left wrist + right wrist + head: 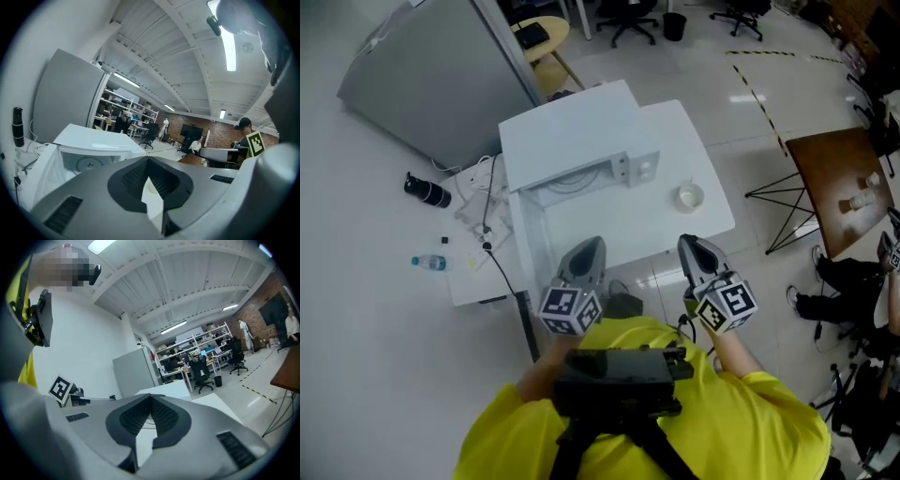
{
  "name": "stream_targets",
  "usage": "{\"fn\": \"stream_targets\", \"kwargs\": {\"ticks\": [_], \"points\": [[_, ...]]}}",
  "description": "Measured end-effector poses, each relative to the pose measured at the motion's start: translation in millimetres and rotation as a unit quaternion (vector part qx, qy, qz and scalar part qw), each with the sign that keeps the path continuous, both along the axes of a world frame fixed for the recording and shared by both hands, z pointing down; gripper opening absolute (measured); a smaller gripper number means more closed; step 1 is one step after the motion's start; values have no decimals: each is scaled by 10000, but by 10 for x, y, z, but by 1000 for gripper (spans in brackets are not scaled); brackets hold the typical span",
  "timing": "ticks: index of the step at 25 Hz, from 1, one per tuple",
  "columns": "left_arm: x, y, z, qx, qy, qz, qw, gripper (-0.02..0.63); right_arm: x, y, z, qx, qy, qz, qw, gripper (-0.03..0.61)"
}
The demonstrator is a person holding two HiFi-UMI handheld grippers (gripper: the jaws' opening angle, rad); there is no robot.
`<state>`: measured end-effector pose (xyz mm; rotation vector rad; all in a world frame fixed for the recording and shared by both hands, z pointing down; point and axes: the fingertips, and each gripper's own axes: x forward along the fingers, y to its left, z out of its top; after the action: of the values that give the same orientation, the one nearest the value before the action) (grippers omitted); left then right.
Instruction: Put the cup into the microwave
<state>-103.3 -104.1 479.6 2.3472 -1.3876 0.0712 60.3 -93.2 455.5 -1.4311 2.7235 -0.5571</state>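
Observation:
A small white cup [690,196] stands on the white table [712,225], to the right of the white microwave [572,141]. The microwave's front is open, and its turntable [86,164] shows in the left gripper view. Both grippers hover side by side over the table's near edge, close to my chest. My left gripper [586,251] is shut and empty, pointing towards the microwave's right side [93,150]. My right gripper [692,249] is also shut with nothing in it, well short of the cup. In the right gripper view the jaws meet at the tip [151,397].
A black bottle [427,190], a water bottle [429,262] and cables [483,211] lie on the floor to the left. A grey partition [441,75] stands behind them. A brown table [848,183] and a person [243,133] are at the right.

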Motion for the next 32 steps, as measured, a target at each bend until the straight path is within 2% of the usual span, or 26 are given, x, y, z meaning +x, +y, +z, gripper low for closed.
{"fn": "stream_targets", "kwargs": {"ticks": [6,14,17,20,22,26,27,32], "points": [[-547,-400,100,-17,-77,-374,9993,14,-436,-526,109,4,111,-236,9997,5],[-643,-614,238,-198,-100,-503,9985,14,-504,-780,365,-311,313,-248,9987,9],[-612,-671,314,-324,-50,-582,9978,14,-312,-887,738,-584,581,-86,9966,174],[-588,-709,339,-375,-67,-702,9968,14,89,-1027,1292,-802,1126,429,9895,305],[-575,-714,332,-410,-92,-822,9957,14,419,-1096,1748,-1052,1531,740,9798,453],[-517,-725,347,-491,-189,-960,9940,14,925,-1248,2535,-1300,2105,1038,9633,476],[-493,-733,355,-517,-217,-981,9936,14,993,-1299,2716,-1411,2119,1033,9615,543],[-335,-752,403,-545,-372,-1052,9923,14,1128,-1625,3356,-1531,2198,972,9585,546]]}}
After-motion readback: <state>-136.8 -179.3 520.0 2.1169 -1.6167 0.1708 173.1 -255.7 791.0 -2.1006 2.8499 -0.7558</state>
